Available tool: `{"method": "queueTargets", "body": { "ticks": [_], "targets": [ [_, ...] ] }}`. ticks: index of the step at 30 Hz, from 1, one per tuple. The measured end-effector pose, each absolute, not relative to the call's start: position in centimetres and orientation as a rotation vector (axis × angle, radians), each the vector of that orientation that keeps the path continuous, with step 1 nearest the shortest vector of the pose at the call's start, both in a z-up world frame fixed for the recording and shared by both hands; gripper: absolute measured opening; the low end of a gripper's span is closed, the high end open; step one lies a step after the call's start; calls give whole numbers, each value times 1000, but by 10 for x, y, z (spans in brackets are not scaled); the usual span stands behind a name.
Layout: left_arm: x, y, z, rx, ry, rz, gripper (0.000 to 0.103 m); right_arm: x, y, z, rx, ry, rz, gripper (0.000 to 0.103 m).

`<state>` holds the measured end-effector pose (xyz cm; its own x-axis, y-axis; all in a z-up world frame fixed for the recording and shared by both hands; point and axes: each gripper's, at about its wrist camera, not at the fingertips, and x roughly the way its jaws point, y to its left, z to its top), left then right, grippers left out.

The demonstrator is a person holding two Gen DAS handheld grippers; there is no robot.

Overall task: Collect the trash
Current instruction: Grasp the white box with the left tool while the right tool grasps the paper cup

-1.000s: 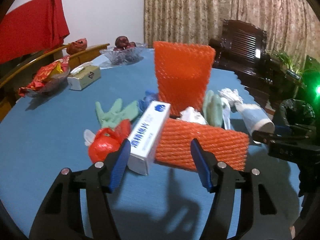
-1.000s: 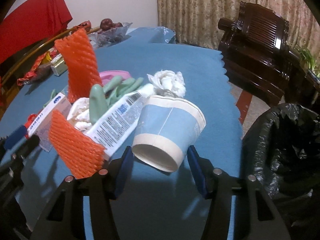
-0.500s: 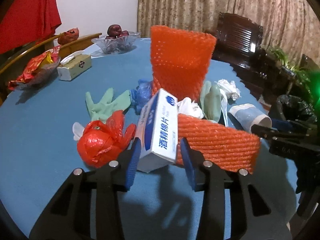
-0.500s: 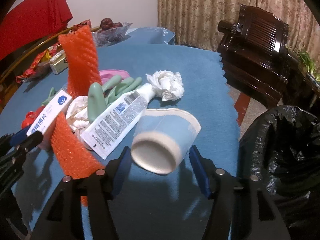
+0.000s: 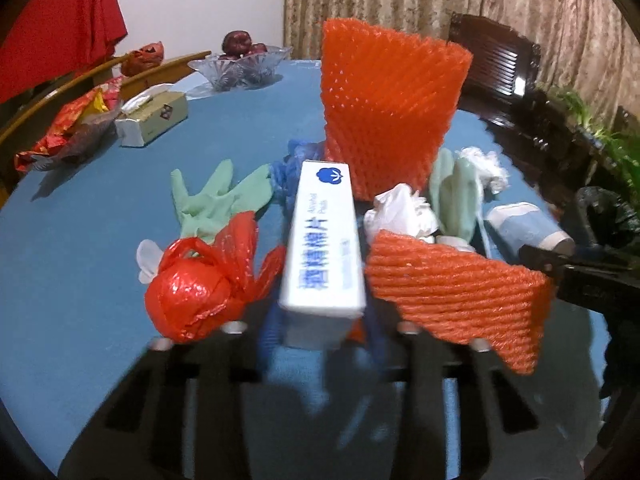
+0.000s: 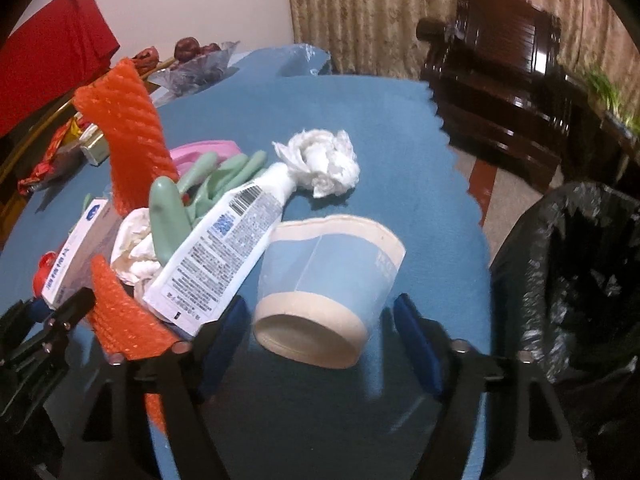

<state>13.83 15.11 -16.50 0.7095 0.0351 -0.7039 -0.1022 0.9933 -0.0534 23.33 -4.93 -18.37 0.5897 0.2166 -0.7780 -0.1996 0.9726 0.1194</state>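
Both grippers mid-pickup beside the trash pile.
Your left gripper jaws have just been closing and now clamp the white box; right gripper jaws released, straddling the paper cup just right of the box. Next: squeeze, lift. Only right view shows the black bin bag fully.

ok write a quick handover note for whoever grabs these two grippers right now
Left gripper: jaws have just been closing, now clamped on the white box.
Right gripper: open, astride the tipped blue paper cup, not gripping.
Still on the blue table: orange foam nets, green gloves, toothpaste tube, tissue wad, red bag.
Black bin bag is to the right.
Nothing visibly binned; all left.
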Motion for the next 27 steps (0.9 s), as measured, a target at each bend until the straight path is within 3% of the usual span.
{"method": "queueTargets", "body": {
  "ticks": [5, 17, 27],
  "targets": [
    [132, 148, -155, -93, 744, 68, 29, 227, -53, -177, 20, 888, 274, 55],
    [98, 131, -99, -91, 623, 75, 29, 193, -78, -131, 44, 773, 295, 55],
    [96, 70, -55, -64, 545, -80, 29, 166, -124, -82, 85, 658, 252, 55]
  ]
}}
